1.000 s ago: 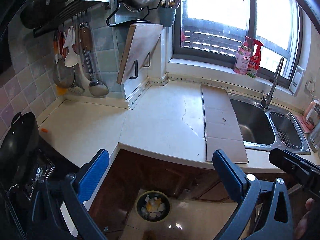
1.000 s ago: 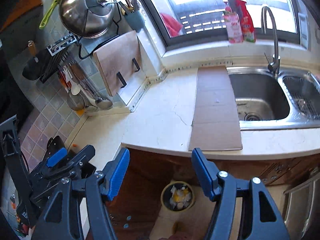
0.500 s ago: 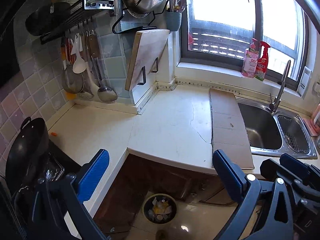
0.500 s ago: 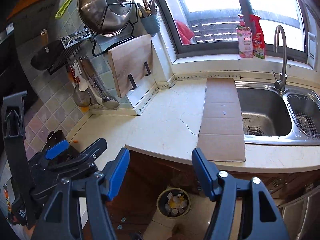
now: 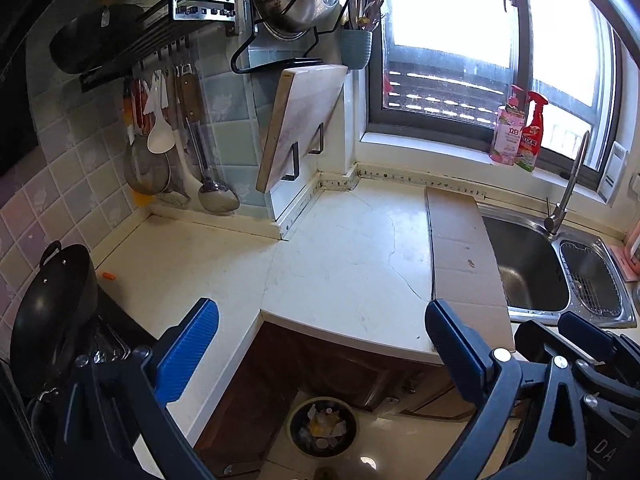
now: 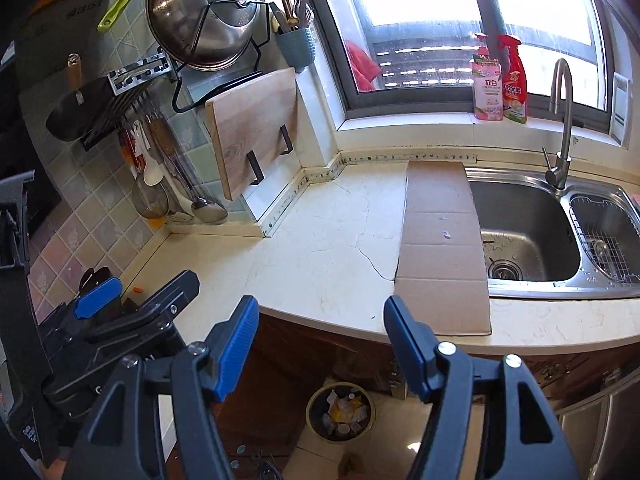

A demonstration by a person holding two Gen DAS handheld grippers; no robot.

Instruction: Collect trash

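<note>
A round trash bin (image 5: 322,426) full of scraps stands on the floor below the counter; it also shows in the right wrist view (image 6: 341,412). A flat cardboard strip (image 5: 460,256) lies on the white counter beside the sink, also in the right wrist view (image 6: 440,248). A tiny orange scrap (image 5: 108,276) lies near the stove, also in the right wrist view (image 6: 137,290). My left gripper (image 5: 320,340) is open and empty above the counter edge. My right gripper (image 6: 320,332) is open and empty beside it.
A steel sink (image 6: 528,236) with a tap (image 6: 560,128) sits at the right. A black wok (image 5: 48,320) is on the stove at left. A cutting board (image 6: 256,132), hanging utensils (image 5: 168,148) and a pot (image 6: 204,16) line the wall. Two bottles (image 6: 500,80) stand on the sill.
Both grippers have risen and pulled back from the counter; the counter and bin appear lower and farther. Both stay open and empty.
</note>
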